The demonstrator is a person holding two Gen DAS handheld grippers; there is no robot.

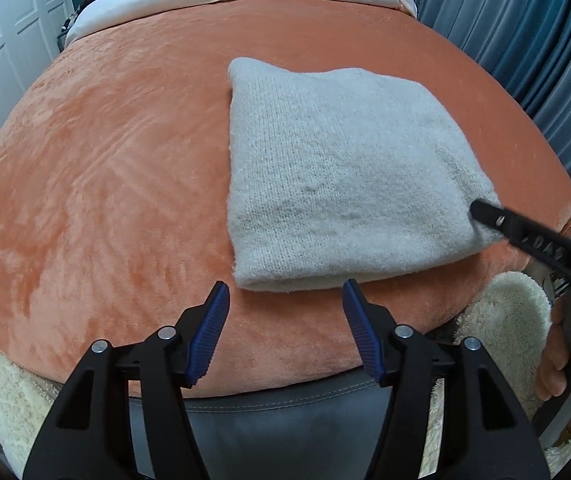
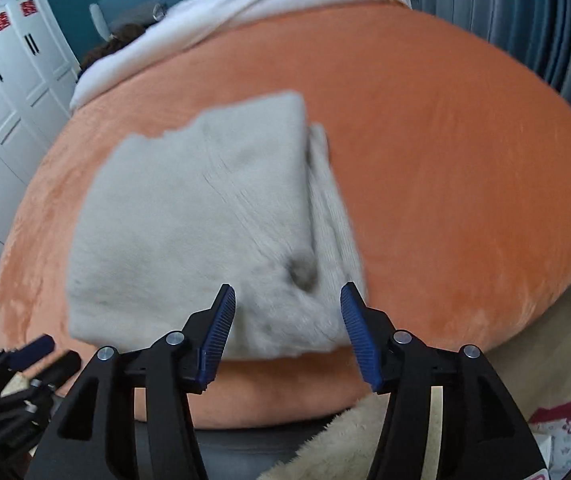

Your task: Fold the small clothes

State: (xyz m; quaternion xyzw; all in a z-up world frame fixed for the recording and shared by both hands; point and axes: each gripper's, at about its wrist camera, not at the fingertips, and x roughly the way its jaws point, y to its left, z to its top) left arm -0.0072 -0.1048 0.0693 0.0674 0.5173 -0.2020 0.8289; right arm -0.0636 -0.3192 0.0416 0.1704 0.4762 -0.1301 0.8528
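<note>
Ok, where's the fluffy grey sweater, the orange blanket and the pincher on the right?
grey sweater (image 1: pixel 325 168): left wrist view, middle of its folded top.
orange blanket (image 1: pixel 105 184): left wrist view, bare patch left of the sweater.
right gripper (image 2: pixel 287 320): right wrist view, between its blue fingertips.

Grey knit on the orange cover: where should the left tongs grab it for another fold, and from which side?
Probably the near-left corner of the grey knit, approached from the near edge. It lies flat, folded into a rough rectangle on the orange cover, and its near edge sits slightly proud, just ahead of the open left tongs. The right tongs stand open over the near-right corner.
</note>
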